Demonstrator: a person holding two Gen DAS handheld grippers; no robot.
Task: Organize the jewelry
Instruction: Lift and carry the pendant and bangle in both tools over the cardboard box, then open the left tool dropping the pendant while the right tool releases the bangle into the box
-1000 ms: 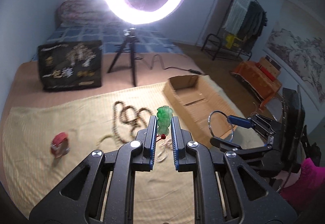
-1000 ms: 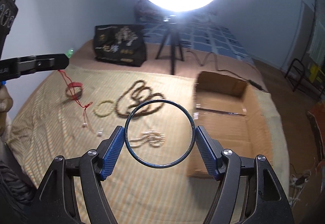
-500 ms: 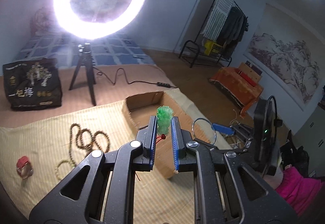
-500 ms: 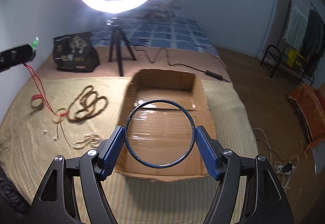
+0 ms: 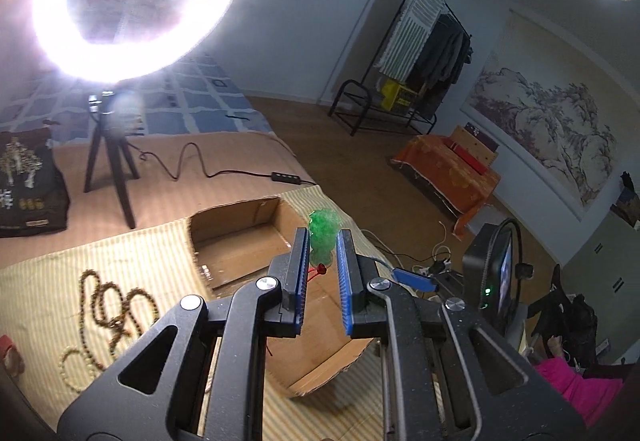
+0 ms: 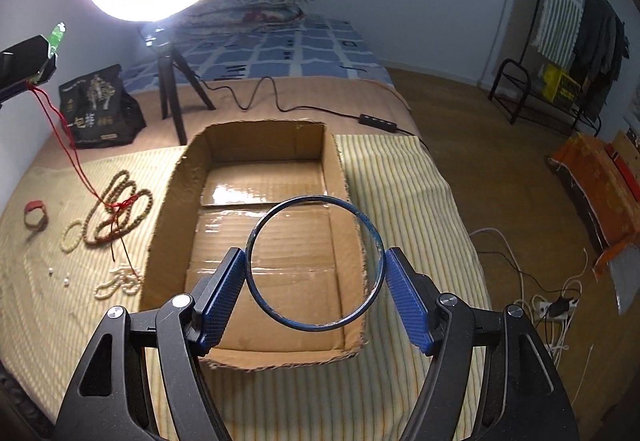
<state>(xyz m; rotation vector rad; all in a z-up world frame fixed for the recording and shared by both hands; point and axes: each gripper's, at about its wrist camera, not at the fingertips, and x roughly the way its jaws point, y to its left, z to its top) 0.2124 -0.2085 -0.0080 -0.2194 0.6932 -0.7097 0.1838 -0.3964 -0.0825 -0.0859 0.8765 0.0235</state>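
Carrying two pieces at once toward the cardboard box [image 6: 260, 241], which is lying open-topped on the striped cloth [image 6: 400, 177]. The right gripper [image 6: 314, 269] is pinching a thin dark bangle [image 6: 256, 293] across its width, jaws spread wide with both blue pads pressing the ring's outer edge; the bangle is hanging over the near half of the box. The left gripper [image 5: 322, 261] is nearly pressed together, nipping a green pendant [image 5: 323, 237] between its pads, and a red cord [image 6: 72, 149] is trailing down from it to the cloth left of the box. From the right wrist view the pendant looks to be left of the box, not over it yet; from the left wrist view it is lining up with the box's far right wall, so exact overlap is hard to call.

Box interior looks empty, just shiny tape on the floor. Still lying left of the box: a brown bead strand [image 6: 120, 201], a pale bead bracelet [image 6: 74, 237], a white pearl string [image 6: 116, 283], a red band [image 6: 36, 215].

Step in hand, as I judge it: transport, just short of drop-off. Next move is calling for lowering the bangle nearer the box floor and spreading the right jaws, then bringing the pendant fully over the box so the cord is clearing the near wall and not snagging the brown beads it is crossing.
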